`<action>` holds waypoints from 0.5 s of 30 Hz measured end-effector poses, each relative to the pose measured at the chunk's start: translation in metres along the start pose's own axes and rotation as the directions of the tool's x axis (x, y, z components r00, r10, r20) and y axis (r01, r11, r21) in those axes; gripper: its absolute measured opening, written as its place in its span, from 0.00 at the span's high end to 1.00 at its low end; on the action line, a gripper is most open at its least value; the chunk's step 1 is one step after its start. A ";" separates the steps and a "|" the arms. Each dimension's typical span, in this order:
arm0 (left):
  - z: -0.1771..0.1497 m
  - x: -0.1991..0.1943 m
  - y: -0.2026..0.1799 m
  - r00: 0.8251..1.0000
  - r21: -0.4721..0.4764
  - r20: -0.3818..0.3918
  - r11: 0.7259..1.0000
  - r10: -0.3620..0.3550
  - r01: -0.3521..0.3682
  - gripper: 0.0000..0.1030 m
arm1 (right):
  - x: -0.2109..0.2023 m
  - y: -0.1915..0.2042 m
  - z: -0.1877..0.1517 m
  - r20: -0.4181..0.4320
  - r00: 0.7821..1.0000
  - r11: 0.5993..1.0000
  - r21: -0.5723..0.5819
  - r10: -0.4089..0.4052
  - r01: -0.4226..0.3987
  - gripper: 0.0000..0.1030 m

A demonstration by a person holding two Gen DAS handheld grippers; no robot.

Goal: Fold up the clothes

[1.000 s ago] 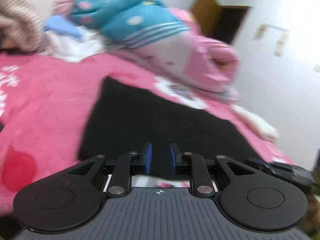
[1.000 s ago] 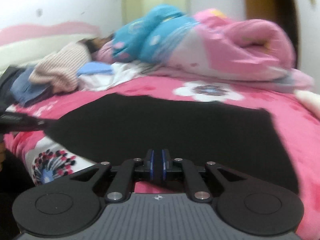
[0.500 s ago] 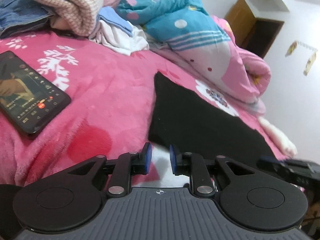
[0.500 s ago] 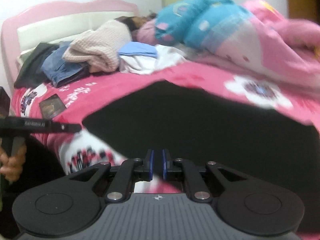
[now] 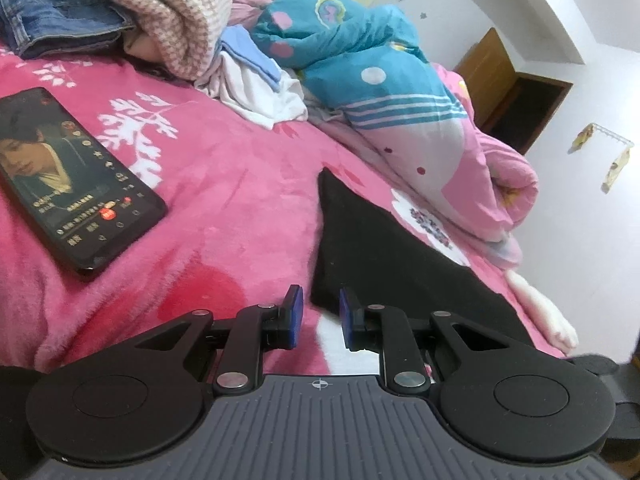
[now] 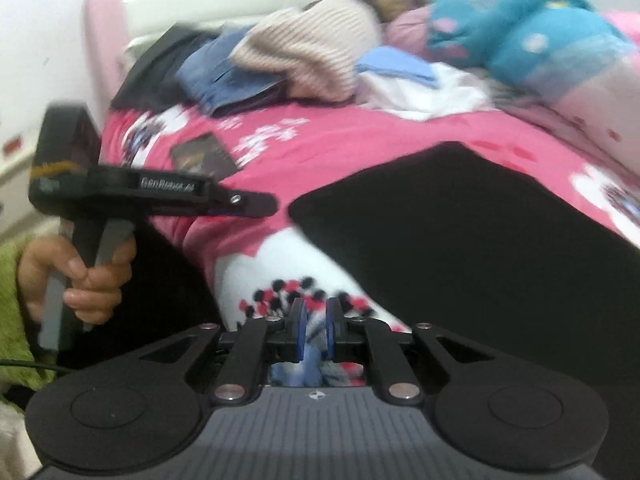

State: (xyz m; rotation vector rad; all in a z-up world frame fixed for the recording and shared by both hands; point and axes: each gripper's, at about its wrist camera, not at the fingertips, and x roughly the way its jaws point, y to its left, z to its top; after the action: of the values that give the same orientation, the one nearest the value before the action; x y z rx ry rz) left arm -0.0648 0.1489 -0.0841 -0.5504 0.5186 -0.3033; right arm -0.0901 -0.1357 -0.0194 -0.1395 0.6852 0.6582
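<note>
Black cloth (image 5: 384,256) lies flat across the centre and right of the pink bedspread (image 5: 224,184), its near corner just ahead of the empty, parted left gripper (image 5: 319,314), while the right gripper (image 6: 313,326), blurred, seems slightly apart and holds nothing.

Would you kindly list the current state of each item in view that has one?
left gripper: open, holding nothing
right gripper: open, holding nothing
black garment: lying flat on the bed
phone: screen lit, face up
beige sweater: heaped, unfolded
jeans: roughly folded
</note>
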 end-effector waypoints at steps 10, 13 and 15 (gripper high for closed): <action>-0.021 0.010 -0.076 0.980 0.318 -0.091 0.927 -0.178 0.197 0.58 | -0.113 -0.094 -0.087 0.122 0.969 0.759 0.645 -0.213 0.086 0.63; -0.036 0.030 -0.118 0.956 0.427 -0.195 0.859 -0.219 0.283 0.56 | -0.137 -0.123 -0.125 0.134 0.946 0.618 0.782 -0.294 0.081 0.62; -0.044 0.044 -0.142 0.943 0.483 -0.239 0.814 -0.232 0.323 0.56 | -0.149 -0.137 -0.146 0.134 0.928 0.546 0.833 -0.347 0.084 0.62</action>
State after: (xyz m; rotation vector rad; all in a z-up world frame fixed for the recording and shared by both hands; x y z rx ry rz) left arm -0.0713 -0.0027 -0.0529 -0.0673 0.4937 -0.7540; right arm -0.1733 -0.3686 -0.0518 0.7360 0.6162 0.0471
